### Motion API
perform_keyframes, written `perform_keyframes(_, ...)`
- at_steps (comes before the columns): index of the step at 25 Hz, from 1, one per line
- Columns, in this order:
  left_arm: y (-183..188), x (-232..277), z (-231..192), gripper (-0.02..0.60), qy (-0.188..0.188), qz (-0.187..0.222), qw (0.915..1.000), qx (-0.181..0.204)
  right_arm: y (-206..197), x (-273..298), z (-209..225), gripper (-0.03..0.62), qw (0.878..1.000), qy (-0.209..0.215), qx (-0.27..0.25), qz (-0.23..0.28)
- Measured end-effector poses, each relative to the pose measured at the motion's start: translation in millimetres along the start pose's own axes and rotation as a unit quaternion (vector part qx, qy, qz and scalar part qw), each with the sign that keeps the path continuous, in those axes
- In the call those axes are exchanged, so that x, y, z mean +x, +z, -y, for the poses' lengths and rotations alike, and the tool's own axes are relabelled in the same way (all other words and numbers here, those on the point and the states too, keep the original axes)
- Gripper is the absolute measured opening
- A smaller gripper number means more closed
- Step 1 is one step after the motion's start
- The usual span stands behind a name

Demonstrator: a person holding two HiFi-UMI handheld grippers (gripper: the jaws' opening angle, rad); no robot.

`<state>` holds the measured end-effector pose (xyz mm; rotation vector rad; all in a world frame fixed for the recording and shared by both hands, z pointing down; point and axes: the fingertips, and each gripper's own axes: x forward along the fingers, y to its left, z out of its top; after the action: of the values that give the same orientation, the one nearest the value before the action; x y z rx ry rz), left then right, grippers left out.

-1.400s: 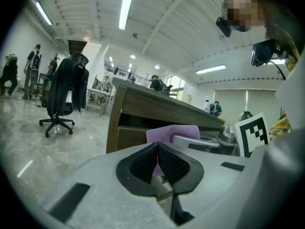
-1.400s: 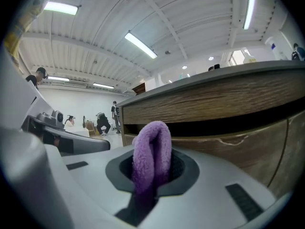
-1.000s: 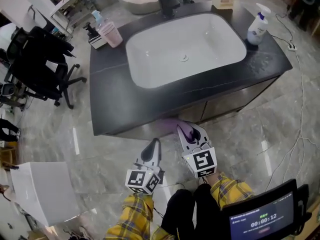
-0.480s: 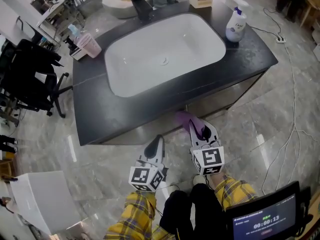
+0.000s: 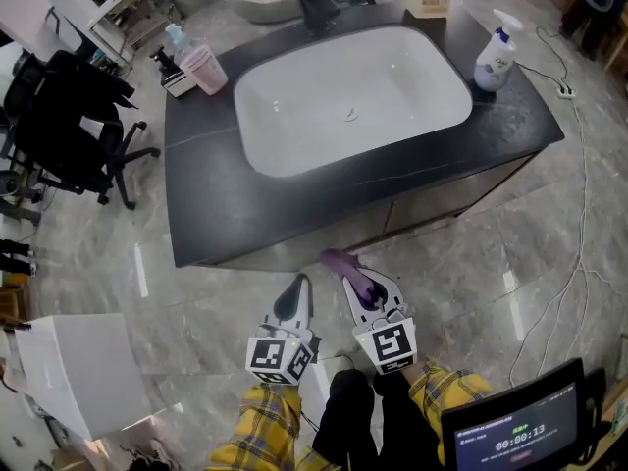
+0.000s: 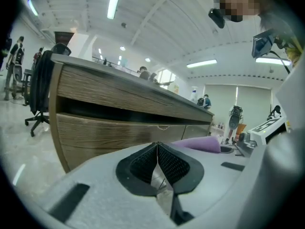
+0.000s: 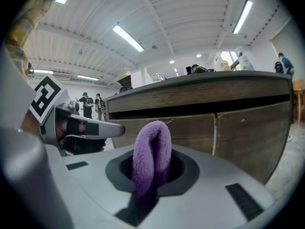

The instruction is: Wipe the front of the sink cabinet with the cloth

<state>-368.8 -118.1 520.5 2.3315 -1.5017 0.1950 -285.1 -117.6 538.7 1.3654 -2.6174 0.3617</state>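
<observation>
Purple and fluffy, the cloth (image 7: pixel 151 151) stands as a folded loop between the jaws of the right gripper (image 7: pixel 152 173). The jaws are closed on its lower part and the loop sticks out past their tips. Ahead of these jaws is the wooden front of the sink cabinet (image 7: pixel 238 123), with a dark gap running under the counter edge. The cloth points toward this front, but I cannot tell if it touches the wood.

The left gripper (image 6: pixel 157 159) is just to the left of the right one, and both point at the cabinet. Its jaws are together at the tips and nothing is between them. To the right of these jaws, in the left gripper view, the end of the purple cloth shows in front of the cabinet.

In the head view the dark counter (image 5: pixel 226 194) lies beyond both pairs of jaws, with the white sink (image 5: pixel 353 96) set in it. Far ahead and to the right of the jaws a spray bottle (image 5: pixel 494 55) stands on the counter corner. Far ahead to the left stands a pink cup (image 5: pixel 208 67). A black office chair (image 5: pixel 69 116) is on the marble floor (image 5: pixel 491 292), well to the left of the jaws. Behind the grippers are the person's yellow checked sleeves (image 5: pixel 260 430)
</observation>
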Motion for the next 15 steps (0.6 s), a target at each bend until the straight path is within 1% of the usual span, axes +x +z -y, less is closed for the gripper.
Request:
perform_keyframes(2, -2, -20, -22, 0.008, 0.022, 0.000, 0.9998, -0.003, -5, 13, -24, 0.044, 1.000, 0.022, -0.001, -0.004)
perform_keyframes(6, -9, -61, -70, 0.008, 0.063, 0.004, 0.9979, -0.012, -13, 46, -73, 0.044, 0.997, 0.068, -0.020, -0.008)
perform_keyframes(8, -13, -78, -95, 0.008, 0.087, 0.008, 0.9961, -0.016, -15, 62, -96, 0.044, 0.996, 0.087, -0.022, -0.006)
perform_keyframes(10, -18, -90, -117, 0.008, 0.108, 0.017, 0.9936, -0.029, -19, 74, -118, 0.044, 0.994, 0.105, -0.024, -0.005)
perform_keyframes(12, -23, -98, -132, 0.007, 0.119, 0.030, 0.9914, -0.046, -26, 84, -135, 0.044, 0.992, 0.122, -0.032, -0.006)
perform_keyframes(15, -32, -100, -145, 0.008, 0.123, 0.038, 0.9904, -0.050, -34, 98, -152, 0.044, 0.989, 0.139, -0.041, -0.006)
